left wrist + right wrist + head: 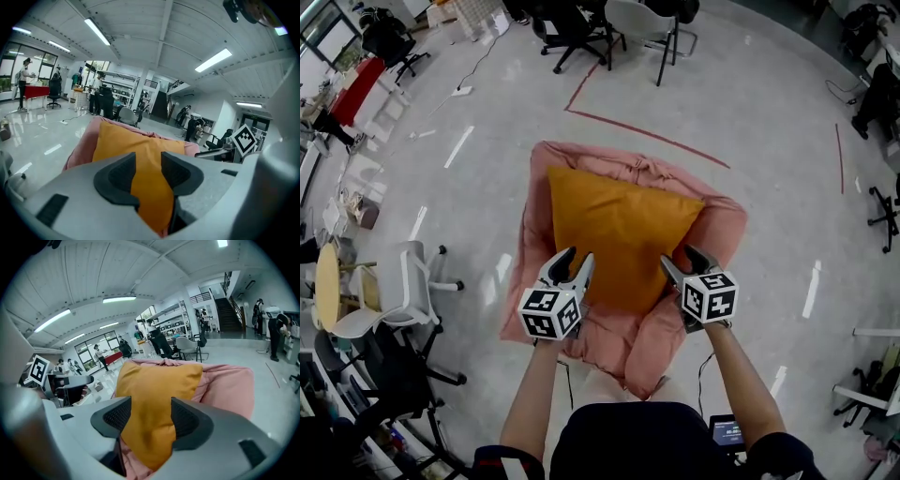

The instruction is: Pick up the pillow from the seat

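**A:** Two tools are out in front of us, one in each hand. How does our left tool [578,256] stand?

**B:** Its jaws are spread a little, just at the near left corner of the orange pillow [619,225]. In the left gripper view we see orange cloth through the gap, but the pads are not pressed on it.

**A:** And our right tool [680,256]?

**B:** Its jaws are spread wider, at the pillow's near right edge. We see orange cloth through that gap too, and nothing is pinched.

**A:** Where does the pillow lie?

**B:** We see it on the pink padded seat [727,225], leaning back, with its far edge close under the seat's rumpled back rim. The seat's soft arms rise on both sides of it.

**A:** What do we see around the seat?

**B:** It stands on a glossy grey floor [750,122]. Black office chairs [577,33] are well beyond it, and a white chair [408,291] is off to our left.
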Action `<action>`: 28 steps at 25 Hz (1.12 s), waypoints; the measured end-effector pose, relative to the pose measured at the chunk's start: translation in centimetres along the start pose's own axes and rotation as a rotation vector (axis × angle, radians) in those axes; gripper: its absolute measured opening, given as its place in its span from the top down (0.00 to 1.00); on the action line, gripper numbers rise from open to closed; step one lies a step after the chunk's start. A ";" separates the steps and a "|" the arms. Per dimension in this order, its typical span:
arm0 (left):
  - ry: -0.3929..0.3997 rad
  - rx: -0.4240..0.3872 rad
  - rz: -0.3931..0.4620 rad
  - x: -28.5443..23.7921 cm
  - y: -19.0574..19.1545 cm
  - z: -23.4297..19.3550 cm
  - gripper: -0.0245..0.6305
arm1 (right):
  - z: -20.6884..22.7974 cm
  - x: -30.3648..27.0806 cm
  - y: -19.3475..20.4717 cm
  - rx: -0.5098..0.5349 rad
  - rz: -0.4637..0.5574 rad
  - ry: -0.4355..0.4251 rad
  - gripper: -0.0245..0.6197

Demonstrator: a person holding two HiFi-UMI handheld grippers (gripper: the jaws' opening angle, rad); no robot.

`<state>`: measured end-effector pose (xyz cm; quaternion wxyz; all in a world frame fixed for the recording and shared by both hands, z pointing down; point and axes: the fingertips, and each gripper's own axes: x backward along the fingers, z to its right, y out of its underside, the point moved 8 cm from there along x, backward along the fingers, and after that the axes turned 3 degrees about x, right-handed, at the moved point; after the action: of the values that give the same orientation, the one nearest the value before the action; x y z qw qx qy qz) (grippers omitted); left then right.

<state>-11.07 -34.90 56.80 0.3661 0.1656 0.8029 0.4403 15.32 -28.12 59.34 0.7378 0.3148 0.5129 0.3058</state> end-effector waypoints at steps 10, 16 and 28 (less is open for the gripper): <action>0.044 0.033 -0.058 -3.4 0.6 -4.3 0.44 | 0.7 -2.5 1.2 -0.061 0.025 0.086 0.47; 0.021 0.047 -0.090 -5.4 1.1 -7.0 0.31 | 1.1 -3.9 2.2 -0.127 0.026 0.112 0.43; -0.011 0.025 -0.151 -9.7 1.2 -10.8 0.27 | 2.1 -7.0 2.4 -0.168 0.006 0.163 0.43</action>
<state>-12.50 -46.24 65.83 0.4007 0.1116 0.8165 0.4004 15.01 -32.37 65.74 0.7164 0.2275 0.5429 0.3746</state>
